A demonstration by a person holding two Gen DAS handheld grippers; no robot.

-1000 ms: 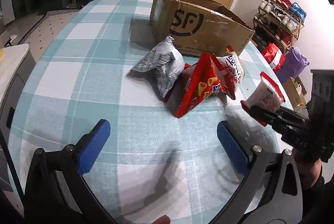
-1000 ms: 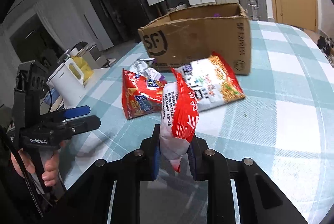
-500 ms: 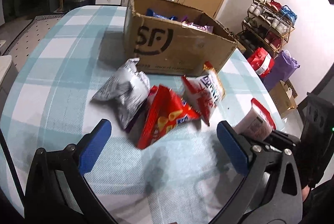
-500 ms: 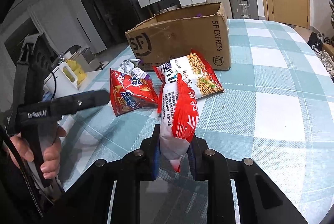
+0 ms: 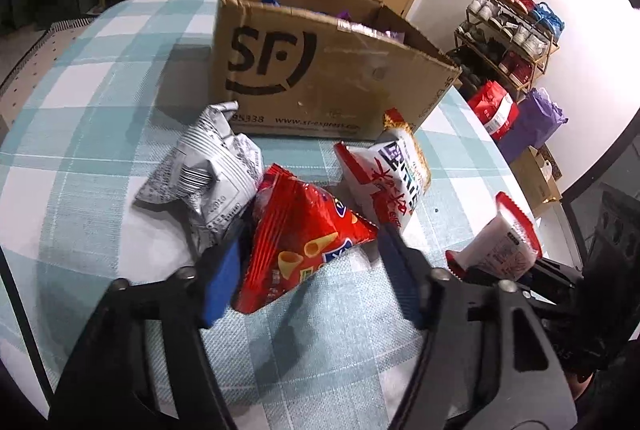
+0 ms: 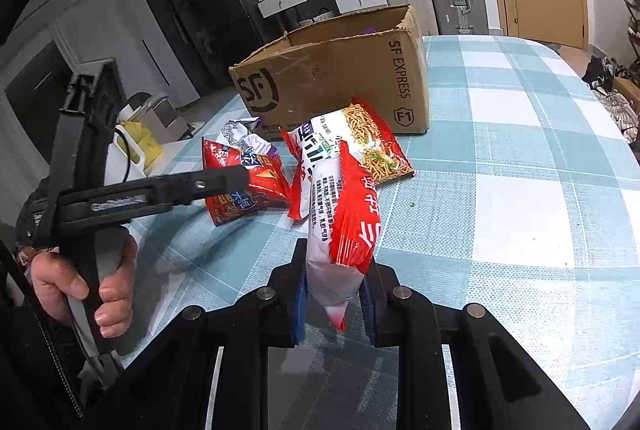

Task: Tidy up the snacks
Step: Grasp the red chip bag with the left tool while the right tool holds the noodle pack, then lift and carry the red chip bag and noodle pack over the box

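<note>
While the cardboard box at the far side already holds some packets, three snacks lie on the table near it. The right gripper clamps a red-white packet; the left gripper, jaws half open, straddles the red chip bag.

Count, landmark = cardboard box: 1 box on the tabletop.
Snack packets in front of the box: 3 lying — 1 silver packet, 1 red chip bag, 1 noodle packet.
Packets held off the tabletop: 1 red-and-white packet.
Total packets outside the box: 4.
Grippers: 2 — left gripper, right gripper.
</note>
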